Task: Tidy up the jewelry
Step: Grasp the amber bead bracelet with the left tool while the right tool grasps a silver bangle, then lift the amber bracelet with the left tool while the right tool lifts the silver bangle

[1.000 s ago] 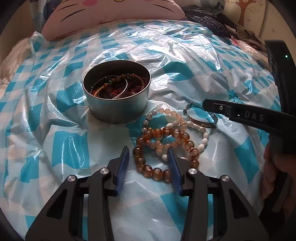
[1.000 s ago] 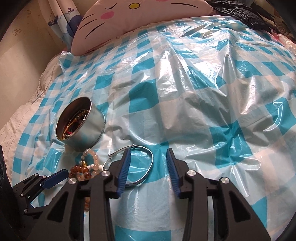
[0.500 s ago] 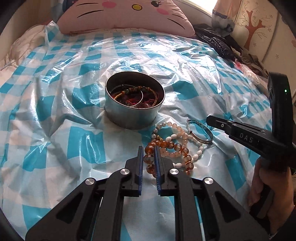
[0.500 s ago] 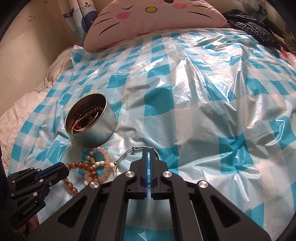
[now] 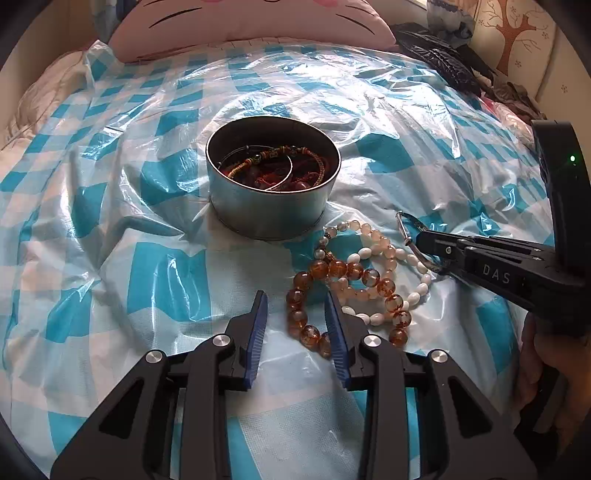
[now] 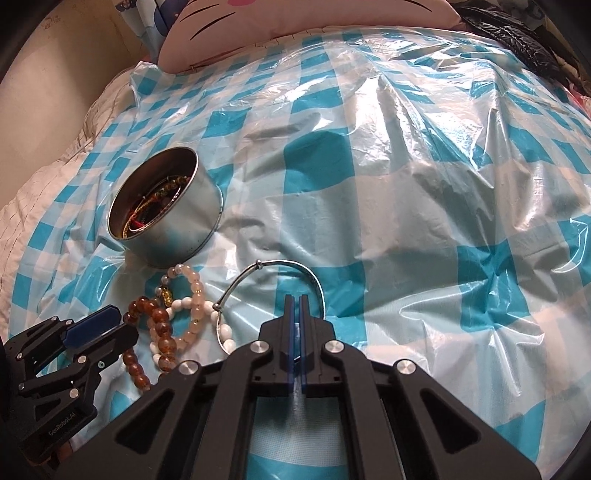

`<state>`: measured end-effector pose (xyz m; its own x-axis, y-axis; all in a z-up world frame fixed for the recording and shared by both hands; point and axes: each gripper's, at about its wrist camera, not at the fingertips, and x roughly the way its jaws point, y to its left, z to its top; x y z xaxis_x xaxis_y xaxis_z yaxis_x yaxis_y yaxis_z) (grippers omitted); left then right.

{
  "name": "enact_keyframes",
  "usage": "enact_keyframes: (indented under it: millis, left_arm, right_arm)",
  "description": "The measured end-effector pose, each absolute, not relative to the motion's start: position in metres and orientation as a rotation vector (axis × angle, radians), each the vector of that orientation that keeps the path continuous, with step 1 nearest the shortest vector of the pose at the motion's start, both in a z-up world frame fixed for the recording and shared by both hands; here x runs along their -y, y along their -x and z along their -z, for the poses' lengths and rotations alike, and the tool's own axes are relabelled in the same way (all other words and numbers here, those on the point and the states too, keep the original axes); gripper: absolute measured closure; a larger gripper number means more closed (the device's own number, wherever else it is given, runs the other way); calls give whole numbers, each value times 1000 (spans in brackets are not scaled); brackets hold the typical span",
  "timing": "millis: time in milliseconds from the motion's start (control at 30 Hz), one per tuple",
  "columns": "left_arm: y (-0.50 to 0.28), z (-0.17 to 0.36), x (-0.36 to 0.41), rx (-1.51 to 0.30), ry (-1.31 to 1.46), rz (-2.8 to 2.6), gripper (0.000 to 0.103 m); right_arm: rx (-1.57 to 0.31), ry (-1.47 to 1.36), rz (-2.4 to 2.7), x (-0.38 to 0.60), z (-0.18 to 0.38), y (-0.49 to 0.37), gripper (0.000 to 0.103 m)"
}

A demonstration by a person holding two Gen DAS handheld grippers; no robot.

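Note:
A round metal tin (image 5: 272, 206) with several bracelets in it stands on the plastic-covered bed; it also shows in the right wrist view (image 6: 166, 221). In front of it lie an amber bead bracelet (image 5: 314, 295), a pale pink bead bracelet (image 5: 373, 243) and a white bead bracelet (image 5: 417, 273). My left gripper (image 5: 297, 306) is open, its jaws on either side of the amber bracelet's near part. My right gripper (image 6: 294, 301) is shut on a thin silver bangle (image 6: 269, 267), which also shows in the left wrist view (image 5: 410, 229).
A blue-and-white checked sheet under clear plastic (image 6: 406, 184) covers the bed. A pink cat-face pillow (image 5: 251, 26) lies at the far edge. Dark clothes (image 5: 443, 59) are piled at the far right. A wall (image 6: 55, 74) runs along the left.
My left gripper was shut half a second ago and has opened around the amber bracelet. My right gripper closed on the silver bangle and stays shut on it.

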<state>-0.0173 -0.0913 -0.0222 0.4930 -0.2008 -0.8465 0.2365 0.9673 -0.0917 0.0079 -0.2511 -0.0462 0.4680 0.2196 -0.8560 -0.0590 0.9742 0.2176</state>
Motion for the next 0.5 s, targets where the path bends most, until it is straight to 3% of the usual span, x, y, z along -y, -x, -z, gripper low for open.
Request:
enact_keyframes:
  millis: [67,133,500]
  left_arm:
    - [17,25,96,-1029,-65,270,75]
    - [18,26,98,-1032,-75,284,92]
    - [25,0,77,-913,13,247,92]
  right_arm:
    - [-1064,-167,-192,250,45,-7,100]
    - [-1042,-161,-209,247,41,-5,102]
    - [-927,-249,-181,265,20,4,102]
